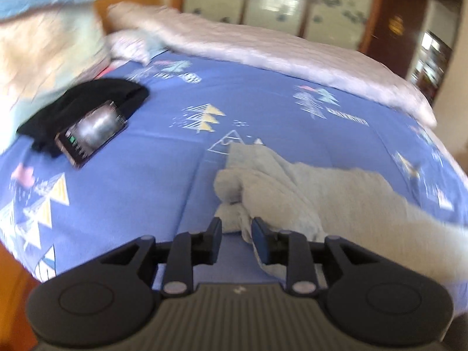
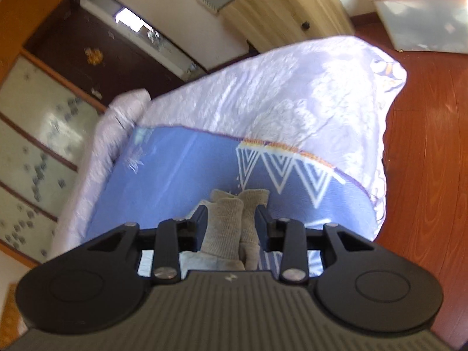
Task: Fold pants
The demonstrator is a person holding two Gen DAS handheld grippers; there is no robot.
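Below me the bed [image 1: 163, 193] wears a blue patterned cover; on it lie the grey pants [image 1: 292, 187], a black garment [image 1: 87, 102], a phone [image 1: 90, 133] and a pale quilt [image 1: 278, 49].

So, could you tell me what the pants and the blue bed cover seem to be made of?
The pants look like soft pale grey knit, probably cotton jersey or fleece: matte, limp folds, with ribbed cuffs showing a knit texture between the right gripper fingers. The blue bed cover appears to be smooth printed woven fabric, flat and matte with a seam line; blur leaves the fibre open.
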